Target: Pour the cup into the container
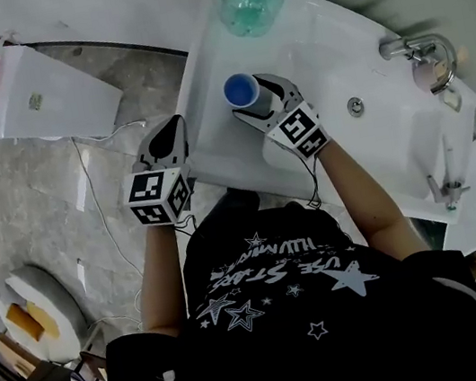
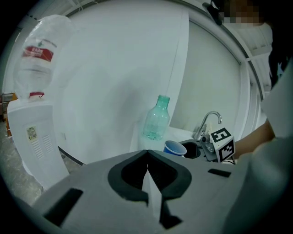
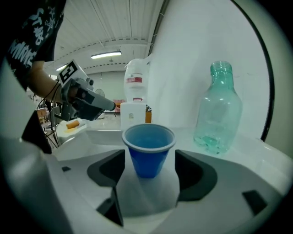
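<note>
— Right gripper (image 3: 150,177) jaws?
— Spread, with the blue cup (image 3: 149,148) upright between them, pads clear of it, on the white sink counter (image 1: 204,72) near the green bottle (image 3: 219,112).
— Left gripper (image 2: 147,176)?
— Pressed together, empty.

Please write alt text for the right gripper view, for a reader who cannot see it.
A blue plastic cup stands upright between the open jaws of the right gripper, untouched by either pad. A clear green-tinted plastic bottle stands behind it to the right.
</note>
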